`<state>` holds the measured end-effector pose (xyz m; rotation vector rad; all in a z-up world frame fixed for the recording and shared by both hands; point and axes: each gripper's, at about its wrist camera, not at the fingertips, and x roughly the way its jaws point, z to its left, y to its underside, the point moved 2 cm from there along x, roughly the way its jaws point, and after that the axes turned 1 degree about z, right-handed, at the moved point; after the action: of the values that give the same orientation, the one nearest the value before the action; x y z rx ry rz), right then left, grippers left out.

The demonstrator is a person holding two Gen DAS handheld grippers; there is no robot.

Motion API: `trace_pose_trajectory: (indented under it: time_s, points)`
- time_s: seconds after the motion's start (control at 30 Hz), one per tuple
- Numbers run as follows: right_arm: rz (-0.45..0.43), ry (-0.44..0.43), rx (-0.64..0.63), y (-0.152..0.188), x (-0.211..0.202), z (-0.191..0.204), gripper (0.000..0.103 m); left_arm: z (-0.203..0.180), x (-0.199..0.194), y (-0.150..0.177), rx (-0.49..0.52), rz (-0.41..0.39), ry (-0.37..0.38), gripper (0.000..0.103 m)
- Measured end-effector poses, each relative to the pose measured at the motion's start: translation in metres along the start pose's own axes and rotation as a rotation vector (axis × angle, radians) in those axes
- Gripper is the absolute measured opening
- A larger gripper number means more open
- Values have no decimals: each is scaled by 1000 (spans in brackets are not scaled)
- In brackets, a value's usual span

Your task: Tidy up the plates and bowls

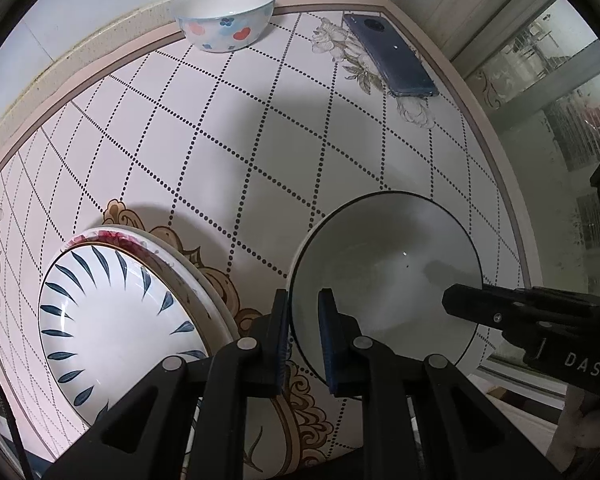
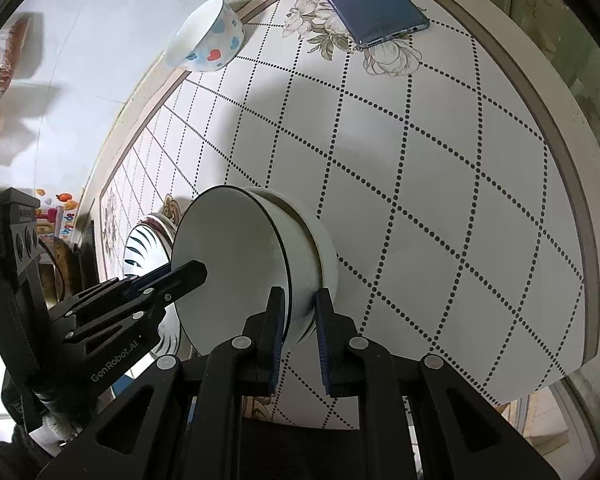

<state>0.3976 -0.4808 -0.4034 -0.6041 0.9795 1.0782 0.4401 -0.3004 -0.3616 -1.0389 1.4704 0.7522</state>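
A white bowl with a thin dark rim (image 1: 384,276) (image 2: 236,256) sits nested in another white bowl (image 2: 324,256) near the table's front. My left gripper (image 1: 304,320) straddles its left rim, one finger inside and one outside, closed on the wall. My right gripper (image 2: 298,320) grips the opposite rim the same way; it shows in the left wrist view (image 1: 500,308). A plate with blue leaf strokes (image 1: 116,320) (image 2: 148,248) lies on a red-patterned plate (image 1: 112,236) to the left. A white bowl with red and blue spots (image 1: 228,12) (image 2: 208,36) stands at the back.
A blue-grey phone (image 1: 392,56) (image 2: 372,4) lies face down at the table's back right corner. The table (image 1: 260,140) has a dotted diamond pattern and a brown border. A wall runs along its back edge; a glass door is to the right.
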Motion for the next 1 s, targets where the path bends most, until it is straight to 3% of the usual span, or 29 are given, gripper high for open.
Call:
trace_pose_trajectory:
  time_s: [0.17, 0.27, 0.33, 0.4, 0.47, 0.6, 0.73, 0.93, 1.0]
  points:
    - [44, -5, -2, -5, -1, 1, 20, 7, -9, 0, -28, 27, 34, 12]
    - [47, -27, -9, -15, -18, 5, 21, 17, -44, -11, -52, -35, 76, 14]
    - [6, -30, -36, -30, -37, 13, 27, 27, -62, -28, -80, -82, 80, 20]
    - [-52, -38, -60, -52, -53, 22, 51, 43, -74, -58, -111, -141, 84, 38]
    - [-118, -71, -70, -89, -61, 34, 57, 67, -74, -95, -172, -188, 39, 42]
    - [-199, -101, -56, -159, -48, 51, 57, 105, -53, -157, -275, -189, 32, 42]
    - [-178, -128, -16, -224, -10, 63, 57, 126, -24, -202, -319, -151, 20, 42]
    - [-118, -106, 27, -281, 43, 67, 56, 131, 20, -237, -313, -62, 38, 42]
    - [-113, -105, 32, -289, 53, 67, 43, 131, 27, -243, -304, -63, 30, 40]
